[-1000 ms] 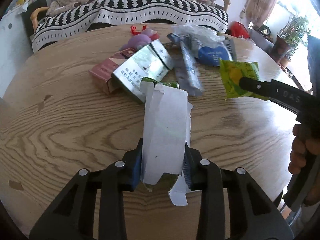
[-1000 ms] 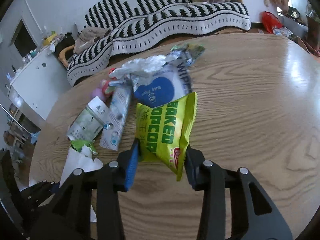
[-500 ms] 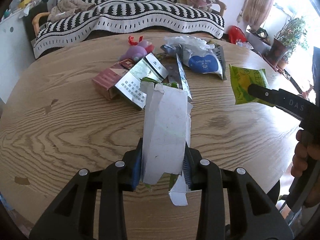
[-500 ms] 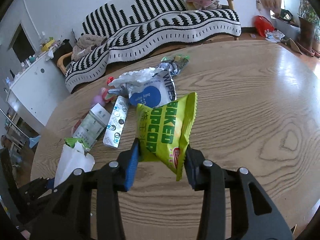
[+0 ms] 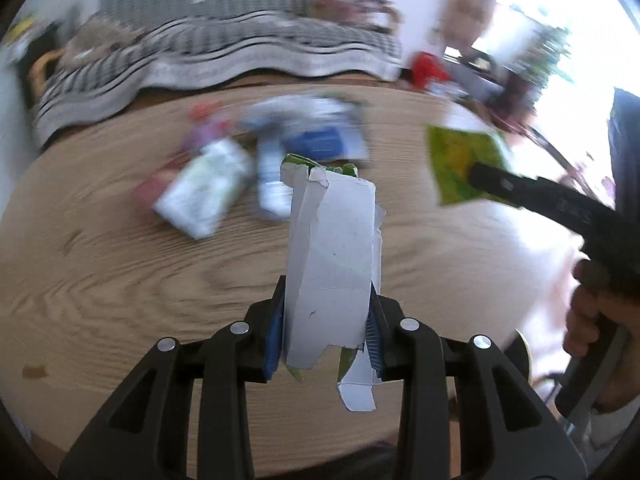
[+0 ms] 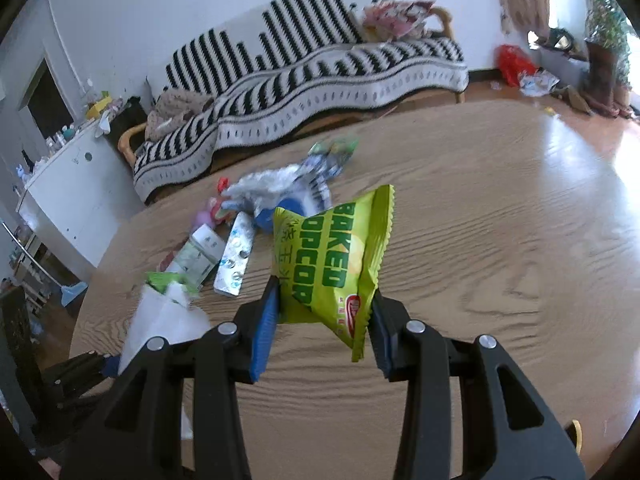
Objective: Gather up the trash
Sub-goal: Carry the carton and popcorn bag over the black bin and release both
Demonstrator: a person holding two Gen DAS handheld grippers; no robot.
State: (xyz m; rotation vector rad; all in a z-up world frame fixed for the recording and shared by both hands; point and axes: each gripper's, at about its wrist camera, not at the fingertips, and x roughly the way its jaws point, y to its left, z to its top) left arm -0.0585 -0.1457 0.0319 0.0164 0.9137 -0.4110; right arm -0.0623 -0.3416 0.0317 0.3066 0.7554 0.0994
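Two pieces are up off the counter (image 6: 500, 240): the left claw (image 5: 326, 336) clamps a torn white carton (image 5: 332, 260), the right claw (image 6: 324, 320) grips a green popcorn bag (image 6: 332, 256). Both need carrying to a bin, which I cannot see; more wrappers (image 6: 276, 188) lie on the wood.

Table (image 6: 500, 240): wood, bold grain, glossy sheen toward right edge. Popcorn bag (image 6: 336, 264): green plastic film, crinkled, slight shine. Torn carton (image 5: 332, 264): white matt card, ragged edges. Blister strip (image 6: 236, 260): silvery foil, probably. Sofa throw (image 6: 320, 76): woven striped cloth. Gripper pads (image 6: 264, 320): blue, ribbed, matt.
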